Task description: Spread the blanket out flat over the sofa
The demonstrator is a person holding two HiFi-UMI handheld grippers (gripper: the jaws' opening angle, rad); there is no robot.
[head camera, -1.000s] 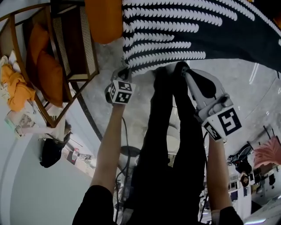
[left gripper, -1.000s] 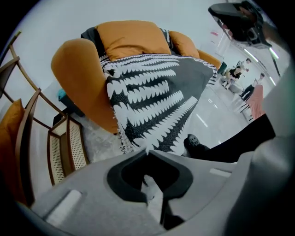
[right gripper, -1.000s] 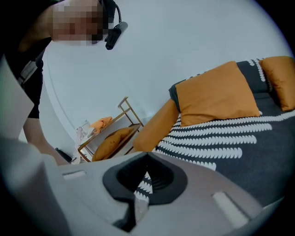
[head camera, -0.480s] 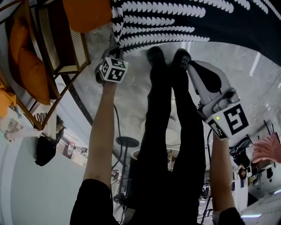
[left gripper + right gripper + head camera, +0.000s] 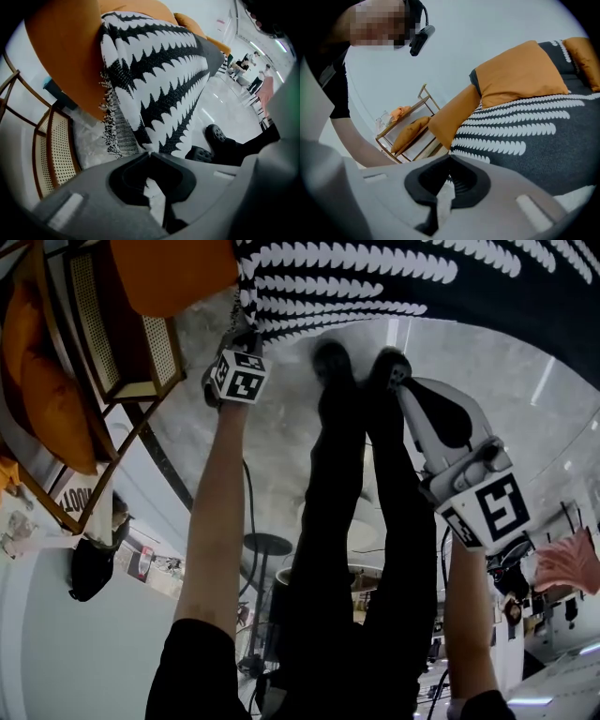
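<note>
The black blanket (image 5: pixel 422 277) with white leaf rows lies over the orange sofa (image 5: pixel 173 273) at the top of the head view. Its fringed corner hangs down the sofa's front (image 5: pixel 154 84). My left gripper (image 5: pixel 246 334) is at that corner, its jaws shut on the blanket's edge (image 5: pixel 150 153). My right gripper (image 5: pixel 398 371) hovers just short of the blanket's front edge, beside the person's shoes. Its tips meet (image 5: pixel 449 158), and a pale sliver behind them cannot be identified. In the right gripper view the blanket (image 5: pixel 525 140) covers the seat below an orange cushion (image 5: pixel 520 75).
A wooden rack with rattan panels and orange cushions (image 5: pixel 56 381) stands left of the sofa (image 5: pixel 410 131). The person's black-clad legs (image 5: pixel 356 521) and shoes (image 5: pixel 220 138) stand on the glossy marble floor between my grippers. People stand far off (image 5: pixel 255 79).
My left gripper has moved up and left in the head view with the blanket corner. The blanket's front edge now lies further from my right gripper's tips.
</note>
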